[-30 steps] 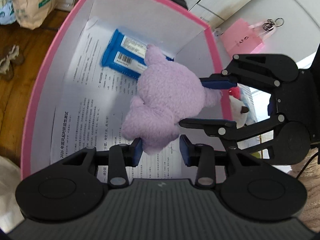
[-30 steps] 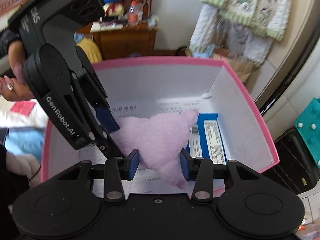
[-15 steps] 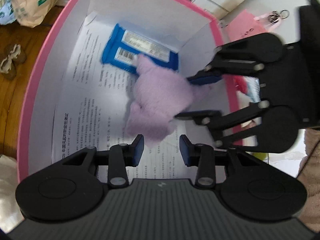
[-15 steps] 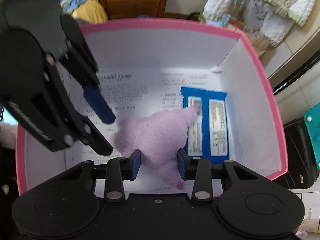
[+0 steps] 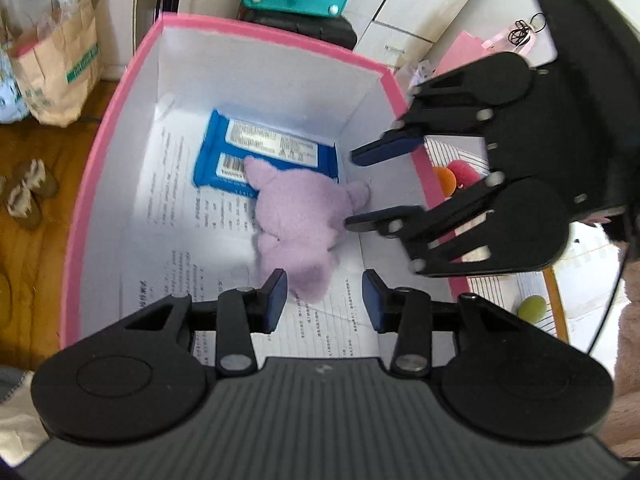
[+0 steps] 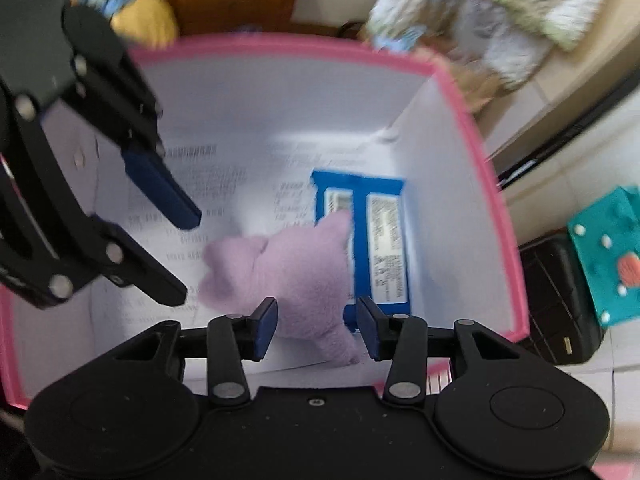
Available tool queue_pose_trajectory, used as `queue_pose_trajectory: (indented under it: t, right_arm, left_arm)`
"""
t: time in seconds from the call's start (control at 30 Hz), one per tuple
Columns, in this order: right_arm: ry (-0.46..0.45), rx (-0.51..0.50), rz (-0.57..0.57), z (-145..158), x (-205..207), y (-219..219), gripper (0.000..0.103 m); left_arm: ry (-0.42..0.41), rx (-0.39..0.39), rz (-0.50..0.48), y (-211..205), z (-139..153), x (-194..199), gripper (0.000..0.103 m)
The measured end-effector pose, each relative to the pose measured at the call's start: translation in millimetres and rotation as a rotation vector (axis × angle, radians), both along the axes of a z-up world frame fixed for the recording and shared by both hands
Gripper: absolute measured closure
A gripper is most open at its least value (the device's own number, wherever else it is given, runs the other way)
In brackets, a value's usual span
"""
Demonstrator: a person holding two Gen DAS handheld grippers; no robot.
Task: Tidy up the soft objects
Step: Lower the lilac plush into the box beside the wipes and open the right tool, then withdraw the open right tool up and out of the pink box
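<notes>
Pink-rimmed box (image 5: pixel 100 152) with printed paper (image 5: pixel 176 248) lining its floor.
Mid-frame, the purple plush (image 5: pixel 300 224) lies loose there, overlapping a blue packet (image 5: pixel 272 148); left tool (image 5: pixel 324 300) and right tool (image 6: pixel 316 328), jaws just widening, both stand spread above it.

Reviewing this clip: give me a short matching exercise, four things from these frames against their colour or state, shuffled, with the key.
Things:
1. plush toy
2. flat packet
3. box
4. left gripper

States:
A. pink rim, white inside
B. blue, lying partly under the toy
C. open, holding nothing
D. lilac, lying on printed paper in the box

Pairs: 1-D, 2-B, 3-A, 4-C
</notes>
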State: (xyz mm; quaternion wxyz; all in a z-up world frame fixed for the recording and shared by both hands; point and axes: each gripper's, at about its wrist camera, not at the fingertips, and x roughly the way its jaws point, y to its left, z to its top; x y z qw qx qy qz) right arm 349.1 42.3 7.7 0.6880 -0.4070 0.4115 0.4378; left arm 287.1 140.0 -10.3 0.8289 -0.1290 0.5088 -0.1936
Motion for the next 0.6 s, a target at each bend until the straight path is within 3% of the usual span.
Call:
queue_pose_trajectory:
  t: [0.1, 0.3, 0.43, 0.6]
  right_arm:
    - [-0.024, 0.099, -0.07, 23, -13, -17, 0.052]
    - [0.017, 0.248, -0.199, 48, -40, -45, 0.052]
    - [0.055, 0.319, -0.22, 55, -61, -57, 0.052]
    - [0.013, 0.357, -0.213, 64, -89, -68, 0.051]
  left_arm:
    - [-0.055, 0.035, -0.002, -1, 11, -10, 0.062]
    - [-0.129, 0.094, -0.009, -4, 30, -32, 0.061]
    - [-0.14, 0.114, -0.019, -8, 38, -46, 0.061]
    - [-0.161, 0.144, -0.028, -14, 50, -66, 0.059]
